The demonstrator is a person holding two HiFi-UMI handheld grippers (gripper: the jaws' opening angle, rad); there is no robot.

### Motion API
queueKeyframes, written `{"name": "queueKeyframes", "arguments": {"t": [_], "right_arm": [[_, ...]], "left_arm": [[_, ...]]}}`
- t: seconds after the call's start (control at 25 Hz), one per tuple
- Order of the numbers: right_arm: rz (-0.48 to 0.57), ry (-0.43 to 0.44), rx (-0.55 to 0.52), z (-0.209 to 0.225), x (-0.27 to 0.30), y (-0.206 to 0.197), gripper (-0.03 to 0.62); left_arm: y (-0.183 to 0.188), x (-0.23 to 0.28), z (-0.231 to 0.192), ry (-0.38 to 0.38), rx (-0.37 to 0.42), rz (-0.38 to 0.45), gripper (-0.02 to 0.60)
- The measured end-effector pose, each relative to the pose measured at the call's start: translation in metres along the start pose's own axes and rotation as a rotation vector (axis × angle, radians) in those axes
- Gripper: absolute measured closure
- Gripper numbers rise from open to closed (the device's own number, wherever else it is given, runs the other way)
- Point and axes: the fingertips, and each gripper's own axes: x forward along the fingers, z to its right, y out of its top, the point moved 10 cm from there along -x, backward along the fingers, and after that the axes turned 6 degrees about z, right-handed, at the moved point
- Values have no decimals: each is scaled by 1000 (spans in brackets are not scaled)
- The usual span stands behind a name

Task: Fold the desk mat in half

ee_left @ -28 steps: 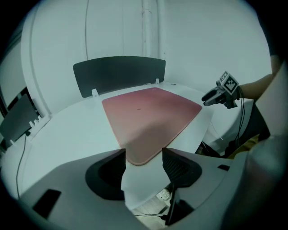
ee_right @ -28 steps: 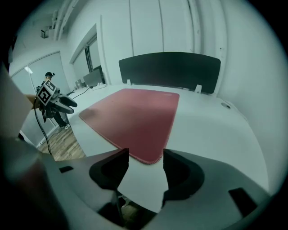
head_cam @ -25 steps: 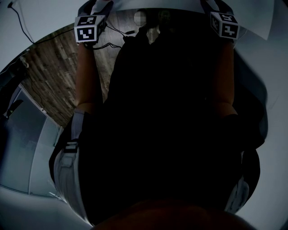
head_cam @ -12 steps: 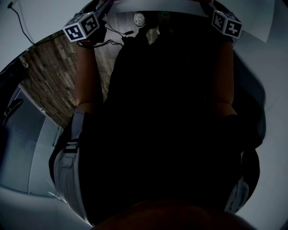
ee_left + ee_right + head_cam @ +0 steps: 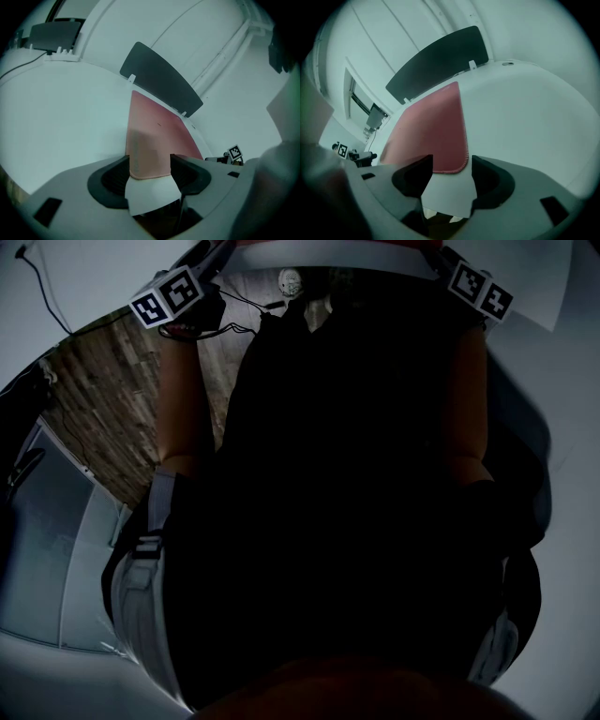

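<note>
the pink desk mat (image 5: 157, 131) lies flat and unfolded on the white table (image 5: 65, 122), and its far edge reaches close to the black screen (image 5: 161, 77). the left gripper (image 5: 149, 165) and right gripper (image 5: 452, 165) each sit at a mat corner farthest from that screen. their jaws are spread with the corner between them, not pinched. no fold is begun, so the gripping, lifting and carrying toward the screen look still to do.

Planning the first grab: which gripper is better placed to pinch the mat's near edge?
Left, narrowly: the mat fills the gap between the left gripper's open jaws; the right gripper frames only a corner.
</note>
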Motion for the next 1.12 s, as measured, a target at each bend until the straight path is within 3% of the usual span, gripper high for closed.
{"name": "queueKeyframes", "arguments": {"t": [0.24,0.6,0.92,1.12], "right_arm": [[11,38,173,1,-6,2,339],[-12,24,235,-2,0,4,339],[8,26,263,-7,-1,3,339],[67,102,377,-3,-1,-3,339]], "left_arm": [[0,-3,-3,-13,-75,4,305],[-13,5,-12,-10,-140,-53,305],[-12,5,-12,-43,-169,-30,305],[-14,6,-16,-77,-208,-8,305]]}}
